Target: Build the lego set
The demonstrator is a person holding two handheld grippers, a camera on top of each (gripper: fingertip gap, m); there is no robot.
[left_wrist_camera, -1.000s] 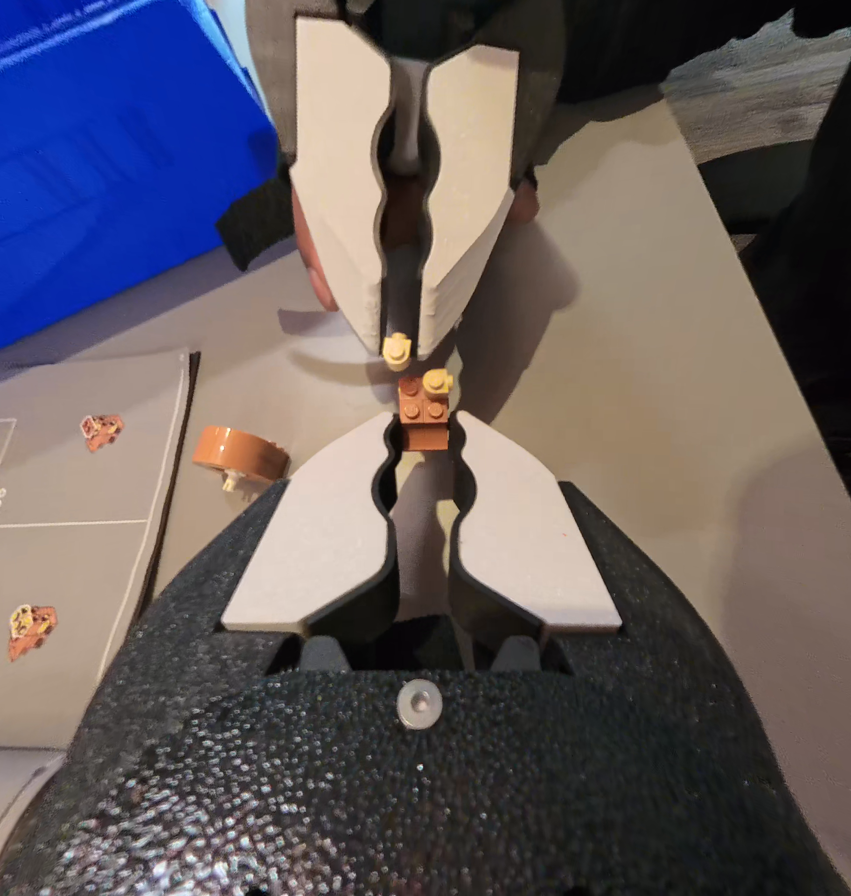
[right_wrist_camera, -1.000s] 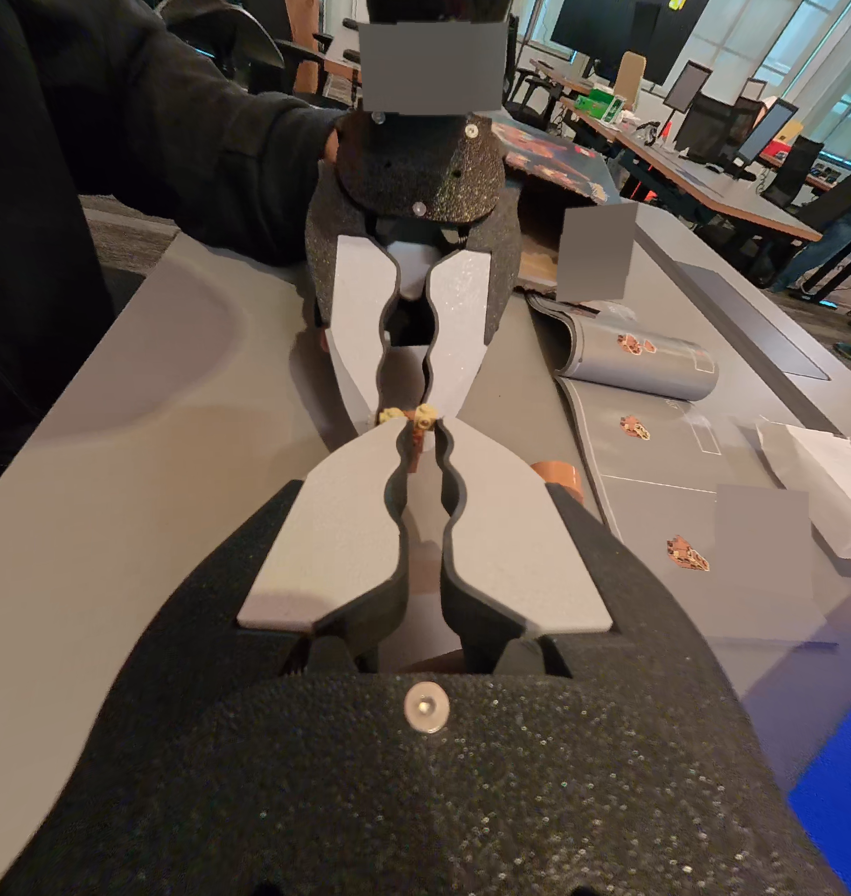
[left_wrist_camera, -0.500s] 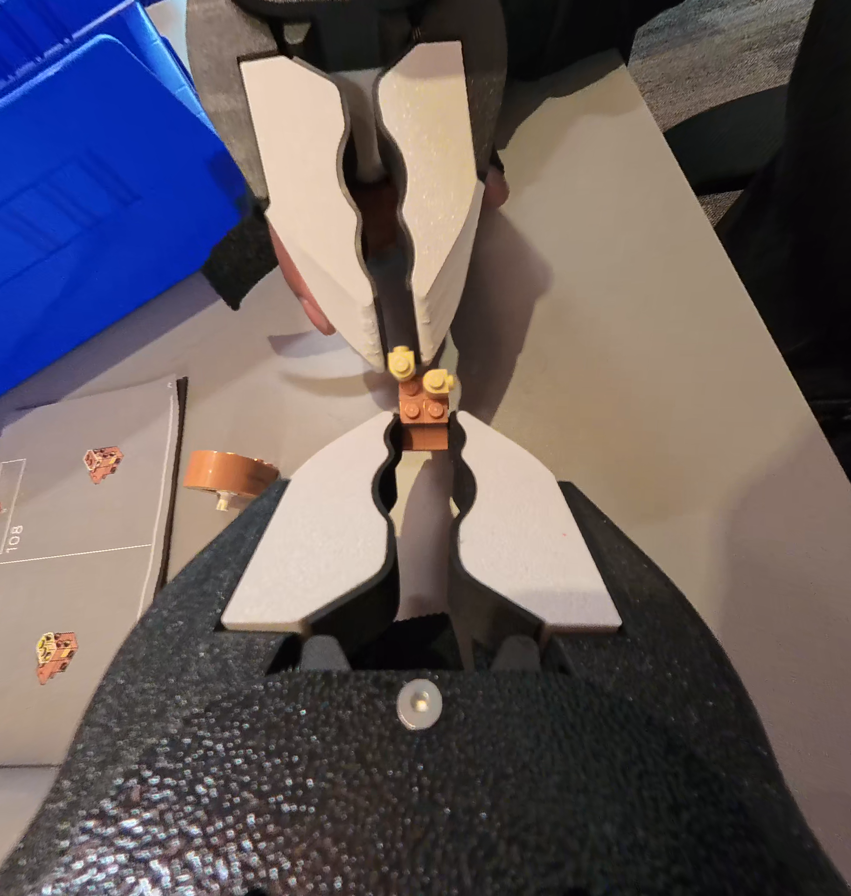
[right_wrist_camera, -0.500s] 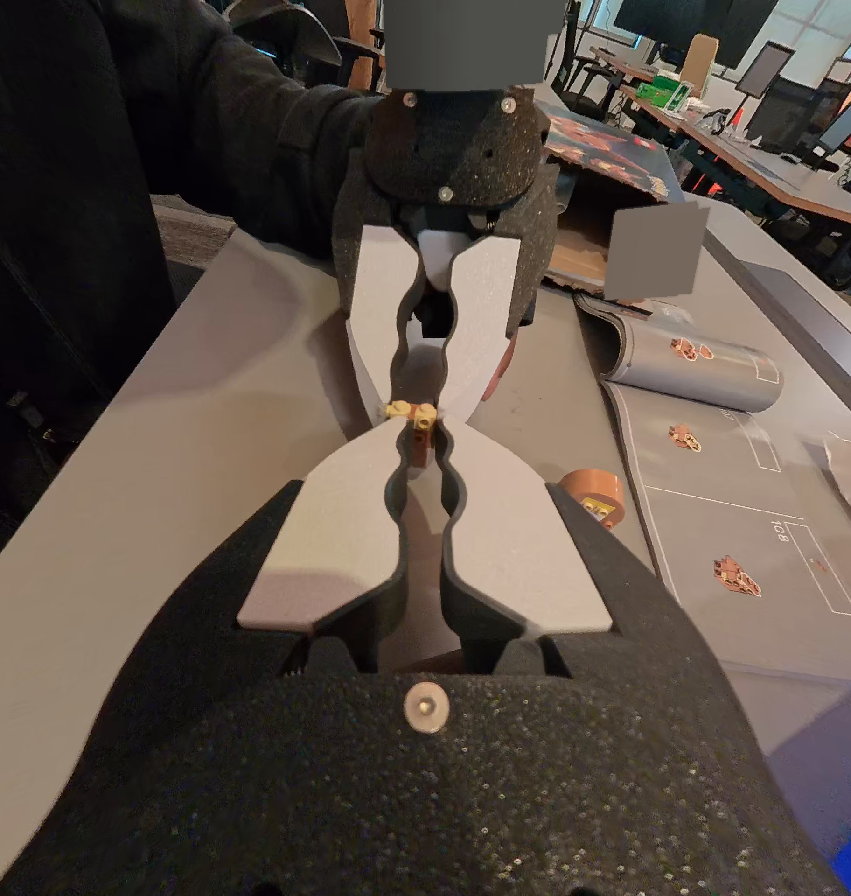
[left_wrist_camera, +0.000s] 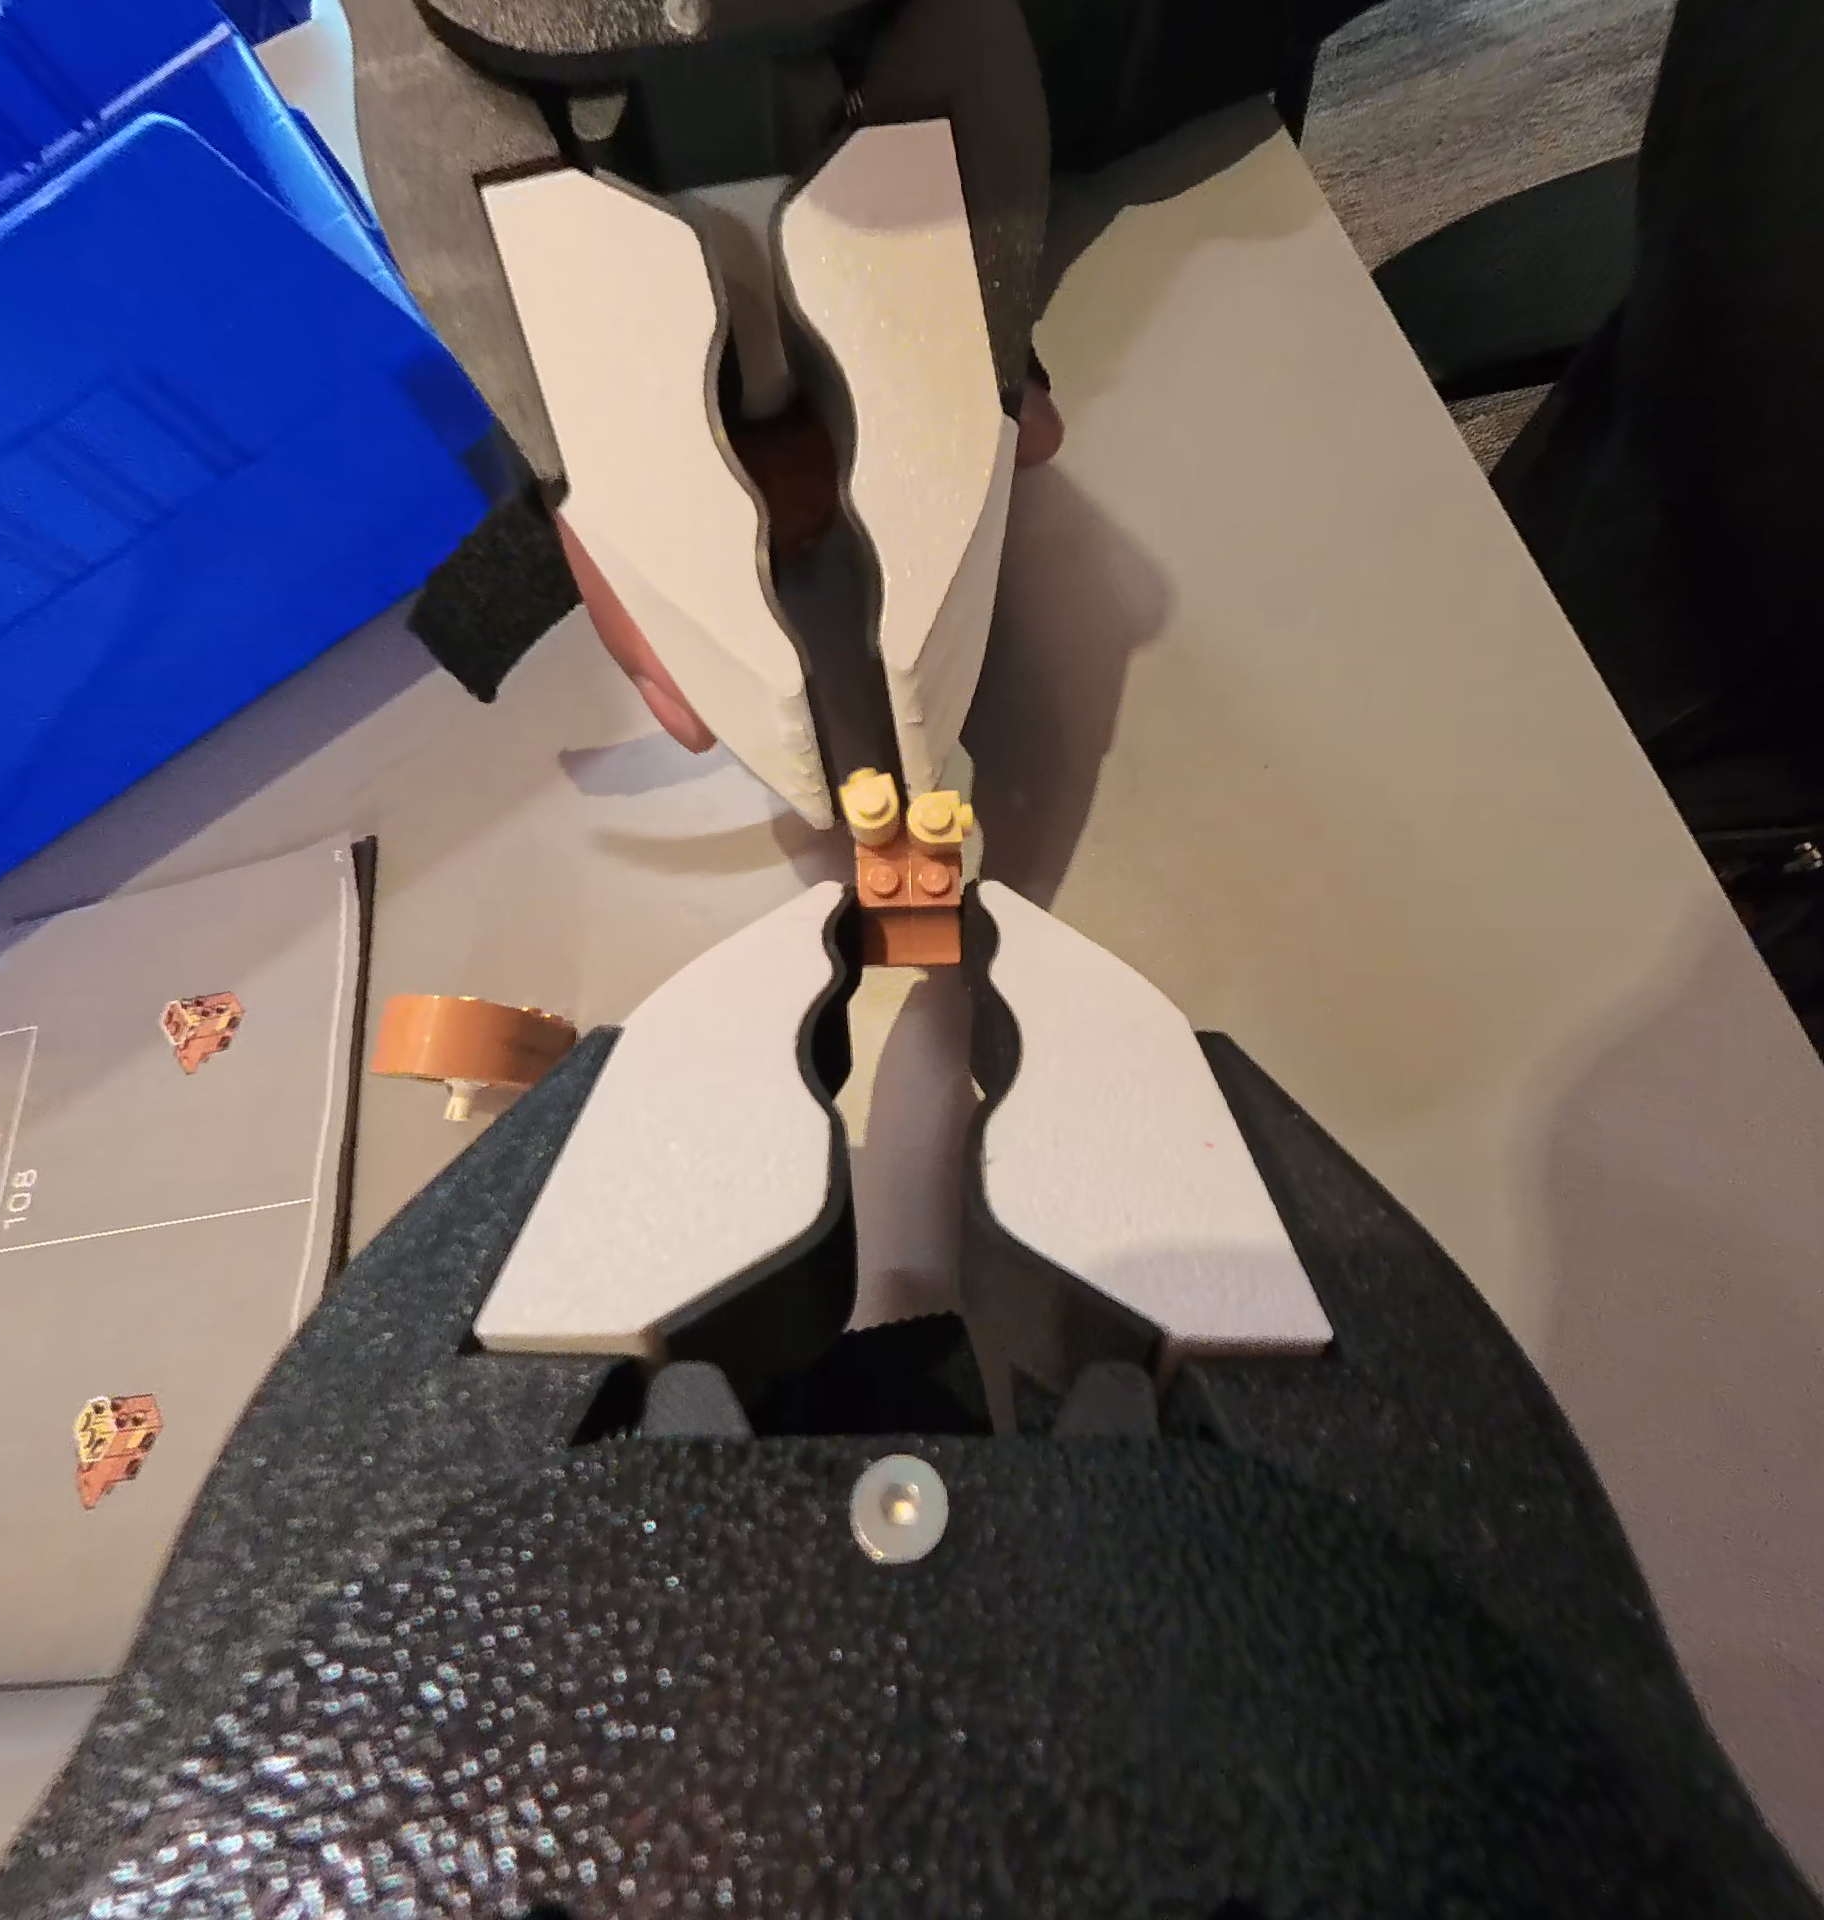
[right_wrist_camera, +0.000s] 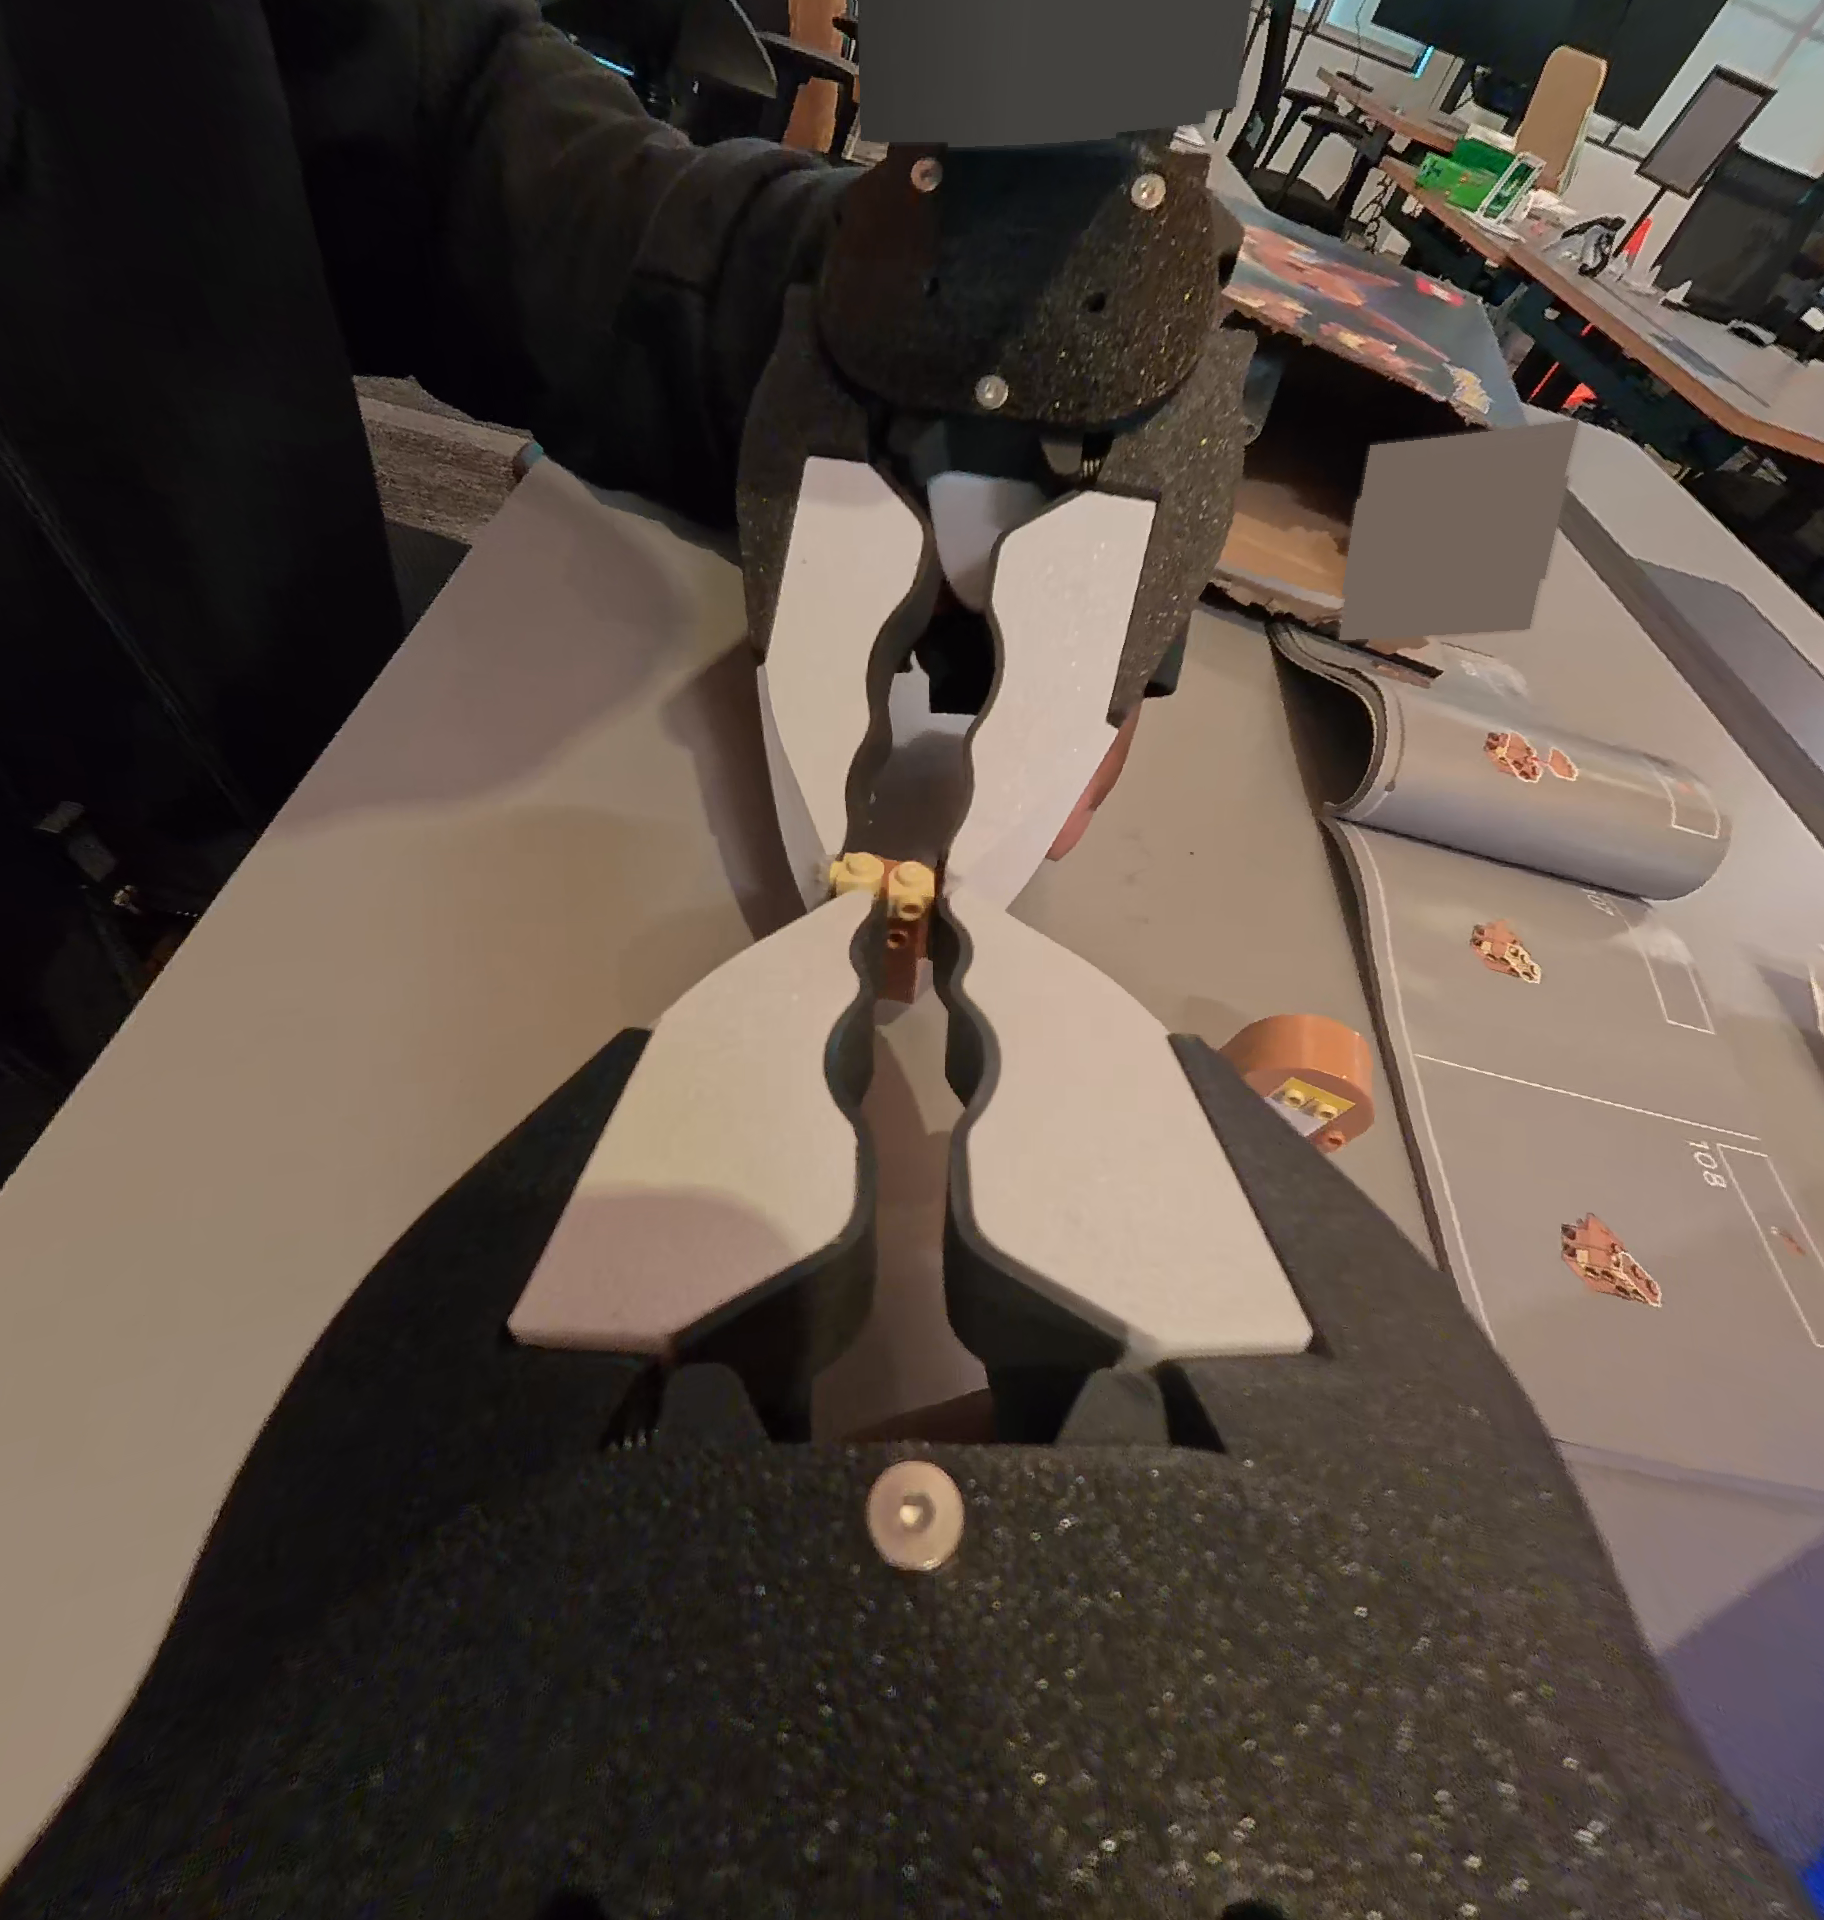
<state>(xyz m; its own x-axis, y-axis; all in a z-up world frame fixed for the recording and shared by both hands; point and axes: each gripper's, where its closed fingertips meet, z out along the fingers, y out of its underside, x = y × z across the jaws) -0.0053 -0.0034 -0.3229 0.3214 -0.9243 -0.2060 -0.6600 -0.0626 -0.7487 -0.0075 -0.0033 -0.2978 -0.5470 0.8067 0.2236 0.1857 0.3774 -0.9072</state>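
My left gripper is shut on a small brown brick and holds it above the grey table. One small tan piece sits on the brick's far right stud. My right gripper comes in from the far side, shut on a second tan piece, and holds it against the brick's far left corner, beside the first. In the right wrist view my right gripper meets the left gripper tip to tip. There the two tan pieces sit side by side above the brown brick.
A round orange-brown part lies on the table, also in the right wrist view. An open instruction booklet lies beside it. A blue bin stands at far left. A cardboard box stands behind. The table edge runs on the right. My left and right fingertips are right by each other.
My right gripper has brought its tan piece down from just off the brown brick to beside the other tan piece on it. My left gripper kept its hold on the brick.
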